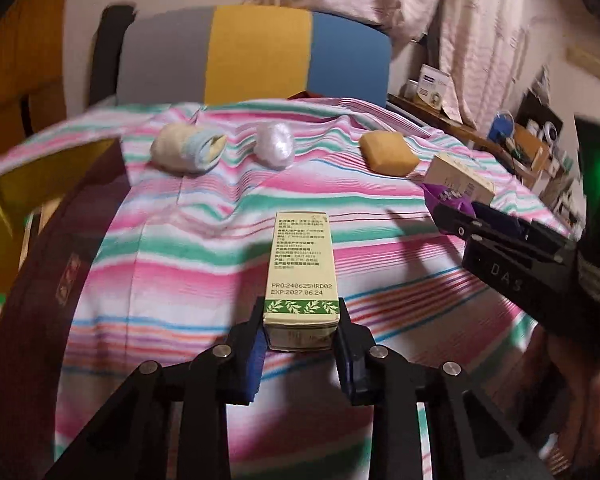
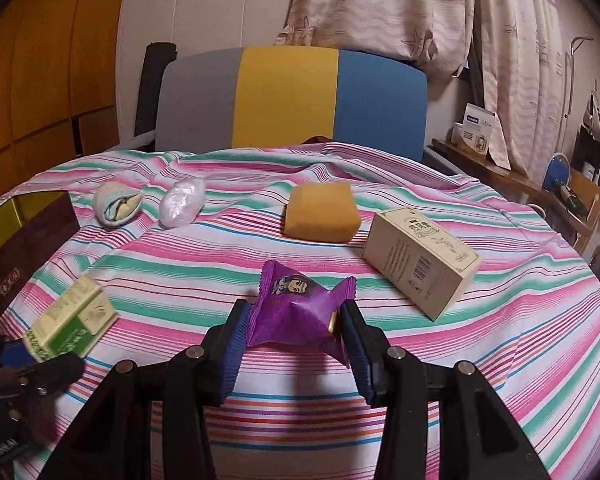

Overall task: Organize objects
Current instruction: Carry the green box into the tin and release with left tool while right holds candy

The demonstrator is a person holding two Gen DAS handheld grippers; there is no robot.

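While you hold the green box [image 1: 300, 268] by only its near end in the left gripper [image 1: 300, 344], low centre of the left view, its long free length could tip or twist out if you swing. Your right gripper [image 2: 294, 328] pinches a purple snack packet [image 2: 300, 304], low centre of its view; the soft, crinkly wrapper may slip. Further up, a cream box [image 2: 420, 260] lies right, a yellow block [image 2: 320, 216] centre, and a rolled sock [image 2: 116, 202] and white bundle [image 2: 182, 202] upper left on the striped cloth [image 2: 500, 360].
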